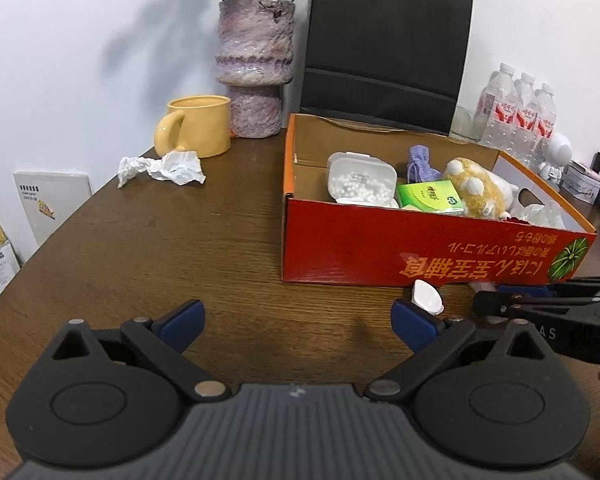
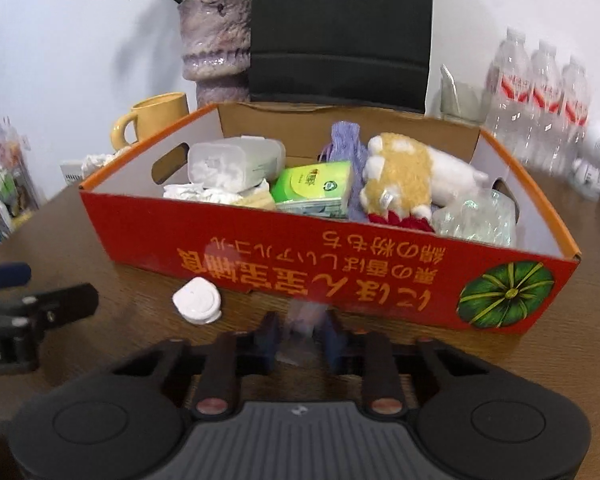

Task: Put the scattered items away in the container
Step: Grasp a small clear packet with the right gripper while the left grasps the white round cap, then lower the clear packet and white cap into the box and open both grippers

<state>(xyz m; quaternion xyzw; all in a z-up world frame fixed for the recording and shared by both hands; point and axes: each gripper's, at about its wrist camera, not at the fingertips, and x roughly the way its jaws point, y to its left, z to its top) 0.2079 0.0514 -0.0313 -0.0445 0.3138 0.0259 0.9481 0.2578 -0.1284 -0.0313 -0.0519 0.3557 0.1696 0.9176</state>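
"Wooden table (image 1: 180,260) against a white wall. Your red cardboard box (image 1: 380,248) sits right of centre, open top, printed side facing you."

"What's already in the box?"

"White plastic case (image 1: 360,180) of small white beads, green tissue pack (image 1: 428,196), yellow-and-white plush toy (image 1: 476,188), purple pouch (image 1: 420,164), some crumpled clear plastic (image 2: 476,216) at the right end."

"And outside it?"

"Crumpled tissue (image 1: 164,168) on the table just beside the yellow mug (image 1: 200,126), well left of the box. White cap (image 2: 198,300) on the table close to the box's front wall, not touching it as far as I can tell."

"My left gripper?"

"Your left gripper (image 1: 296,320) has its fingers spread wide, nothing between them – the white cap sits just past its right fingertip."

"Right one?"

"Your right gripper (image 2: 300,324) is low in front of the box, fingers drawn in narrow on a pale translucent item (image 2: 304,312). It's blurred – can't name it – but the pads look to be against both its sides."

"Background?"

"Purple vase (image 1: 254,68), black paper bag (image 1: 388,40), pack of water bottles (image 1: 516,108) along the wall."
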